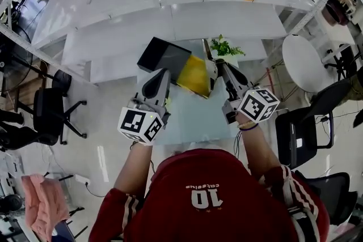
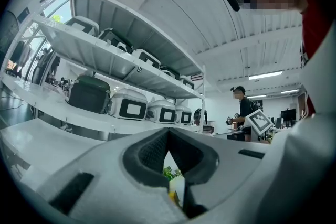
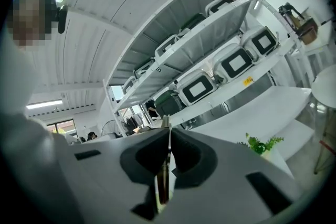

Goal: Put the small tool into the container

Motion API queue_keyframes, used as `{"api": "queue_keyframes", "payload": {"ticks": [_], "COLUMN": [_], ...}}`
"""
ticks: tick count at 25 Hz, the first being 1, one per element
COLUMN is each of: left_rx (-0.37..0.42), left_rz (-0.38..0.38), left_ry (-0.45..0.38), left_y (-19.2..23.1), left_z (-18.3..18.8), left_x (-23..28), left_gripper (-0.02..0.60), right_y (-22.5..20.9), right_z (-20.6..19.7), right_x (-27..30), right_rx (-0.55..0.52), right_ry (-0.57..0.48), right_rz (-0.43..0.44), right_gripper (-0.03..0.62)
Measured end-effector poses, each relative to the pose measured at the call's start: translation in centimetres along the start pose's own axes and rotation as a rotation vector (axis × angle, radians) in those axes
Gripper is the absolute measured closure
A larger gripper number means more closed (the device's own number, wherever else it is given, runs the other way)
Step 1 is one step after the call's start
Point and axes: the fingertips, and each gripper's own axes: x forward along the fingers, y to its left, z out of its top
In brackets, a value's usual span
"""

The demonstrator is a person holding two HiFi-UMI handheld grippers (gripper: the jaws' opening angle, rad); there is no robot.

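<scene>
On the glass table (image 1: pixel 195 113) a black container (image 1: pixel 165 57) lies tilted, with a yellow part (image 1: pixel 195 75) at its right side. My right gripper (image 1: pixel 219 69) is just right of that yellow part, shut on the small tool. In the right gripper view the tool (image 3: pixel 164 168) is a thin metal strip with a brownish lower end, standing upright between the pads and poking above the right gripper (image 3: pixel 168 136). My left gripper (image 1: pixel 164 76) hovers over the container's near edge. In its own view the left gripper (image 2: pixel 168 138) is shut with nothing between its jaws.
A small green plant (image 1: pixel 226 47) in a white pot stands just behind the right gripper. White shelves (image 1: pixel 170 14) with cases run along the back. A round white table (image 1: pixel 309 62) and black chairs (image 1: pixel 306 127) stand to the right, another chair (image 1: pixel 51 110) to the left.
</scene>
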Motion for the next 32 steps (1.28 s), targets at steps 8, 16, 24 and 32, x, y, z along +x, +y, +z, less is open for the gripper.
{"api": "queue_keyframes", "payload": {"ticks": [8,16,24,32], "left_rx": [0.005,-0.008,-0.004,-0.023], "left_rz": [0.002,0.022,0.025,0.059], "left_ry": [0.033,0.084,0.131,0.195], "left_y": [0.2,1.1,1.4,2.5], "left_z": [-2.7,-5.8,-8.1,-11.7], "left_x": [2.2,3.7,4.5,5.7], "left_gripper": [0.583,0.583,0.583,0.584], "right_y": [-3.7,-6.8,-9.2,-11.8], "right_z": [-2.3,-6.0,-9.6,-12.7], "right_x": [1.1,2.1,3.0,4.9], "right_rx": [0.024,0.023,0.051,0.065], "right_ry": [0.072,0.185,0.265,0.326], "right_rz": [-0.023,-0.055,-0.080,-0.091], "right_gripper": [0.582,0.582,0.582,0.582]}}
